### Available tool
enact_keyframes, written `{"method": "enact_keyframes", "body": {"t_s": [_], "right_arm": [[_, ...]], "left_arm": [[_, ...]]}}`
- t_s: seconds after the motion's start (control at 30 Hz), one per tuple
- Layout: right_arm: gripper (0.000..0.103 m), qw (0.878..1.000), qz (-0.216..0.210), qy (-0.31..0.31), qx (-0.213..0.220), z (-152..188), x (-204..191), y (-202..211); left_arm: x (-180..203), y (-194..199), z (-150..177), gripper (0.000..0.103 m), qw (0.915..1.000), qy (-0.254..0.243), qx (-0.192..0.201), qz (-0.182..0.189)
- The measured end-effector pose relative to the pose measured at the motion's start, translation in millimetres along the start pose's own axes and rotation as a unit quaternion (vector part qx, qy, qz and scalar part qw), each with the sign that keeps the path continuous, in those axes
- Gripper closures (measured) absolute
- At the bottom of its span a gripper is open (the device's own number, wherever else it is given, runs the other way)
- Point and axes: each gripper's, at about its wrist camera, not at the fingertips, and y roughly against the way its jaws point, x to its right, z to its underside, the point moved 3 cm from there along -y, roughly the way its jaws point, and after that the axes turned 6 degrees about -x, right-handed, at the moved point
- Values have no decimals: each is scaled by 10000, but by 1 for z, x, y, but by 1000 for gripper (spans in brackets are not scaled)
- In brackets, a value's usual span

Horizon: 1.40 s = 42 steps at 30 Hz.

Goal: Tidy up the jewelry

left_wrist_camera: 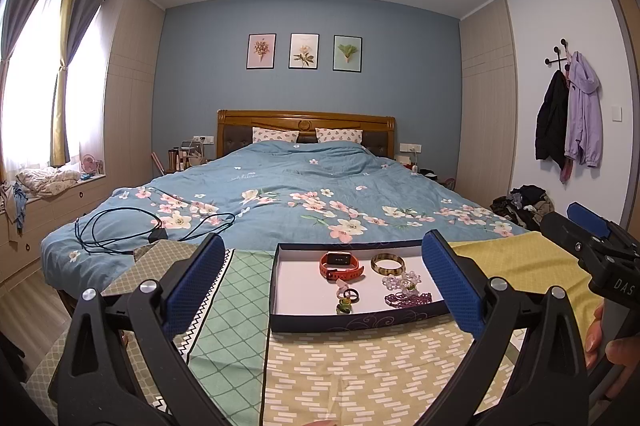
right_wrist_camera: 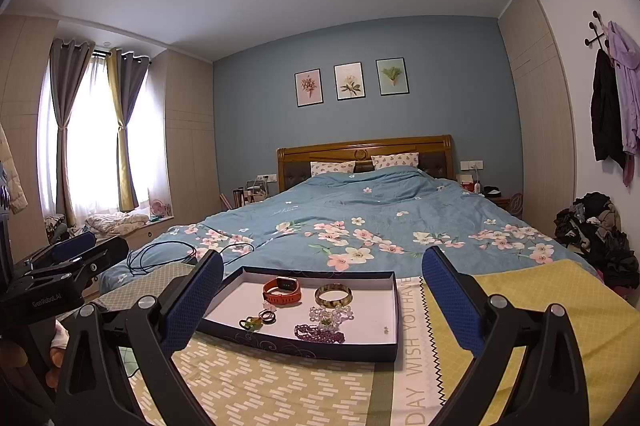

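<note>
Jewelry lies in a shallow tray point(right_wrist_camera: 394, 310) on the table, at 12 o'clock from both hand-held grippers: left point(left_wrist_camera: 324, 284), right point(right_wrist_camera: 322, 294). Both gape wide, empty. Watch point(right_wrist_camera: 282, 291) long axis runs 9-to-3; neither hand clearly nearer.

watch point(right_wrist_camera: 282, 291) left of bangle point(right_wrist_camera: 333, 295), in tray point(right_wrist_camera: 298, 343)

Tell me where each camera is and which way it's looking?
Left wrist: sits on the left gripper, facing the tray and bed; the right gripper and a hand show at right.
Right wrist: sits on the right gripper, facing the same way; the left gripper shows at left.
Both share the tray, orange watch, bangle and bed.
</note>
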Motion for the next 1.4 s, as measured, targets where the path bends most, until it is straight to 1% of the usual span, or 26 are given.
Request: {"method": "enact_keyframes", "body": {"t_s": [1.4], "right_arm": [[7,10000,-25,-32,-75,2,-3,-3]], "left_arm": [[1,-1,3,6,10000,-13,-32,12]]}}
